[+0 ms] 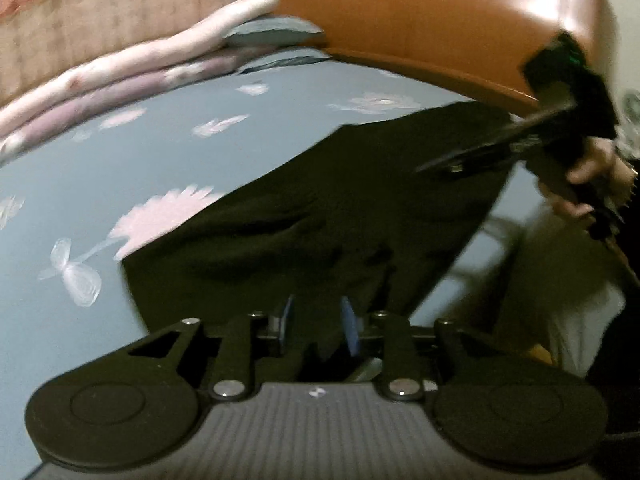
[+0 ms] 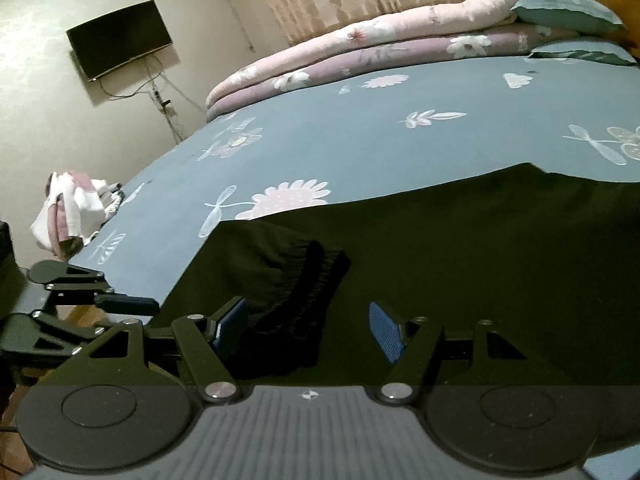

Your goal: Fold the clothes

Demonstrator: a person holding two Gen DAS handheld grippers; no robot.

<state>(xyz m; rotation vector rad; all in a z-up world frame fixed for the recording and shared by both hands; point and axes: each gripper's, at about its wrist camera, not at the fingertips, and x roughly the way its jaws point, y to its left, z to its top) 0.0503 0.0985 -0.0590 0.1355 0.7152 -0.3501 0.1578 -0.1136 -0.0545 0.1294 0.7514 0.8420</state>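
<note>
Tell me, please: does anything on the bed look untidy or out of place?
Yes. A crumpled pink and white cloth bundle hangs off the far corner of the bed. The dark garment lies spread, with one ribbed cuff flopped across it, bunched.

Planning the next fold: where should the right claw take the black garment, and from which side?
Take the ribbed cuff of the black garment. It lies bunched between the open right claw pads, so approach from the near bed edge.

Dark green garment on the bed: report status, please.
Left gripper part open, cloth between pads. Right gripper open over ribbed black cuff. Dark green garment flat on blue floral sheet. Nothing in the way.
</note>
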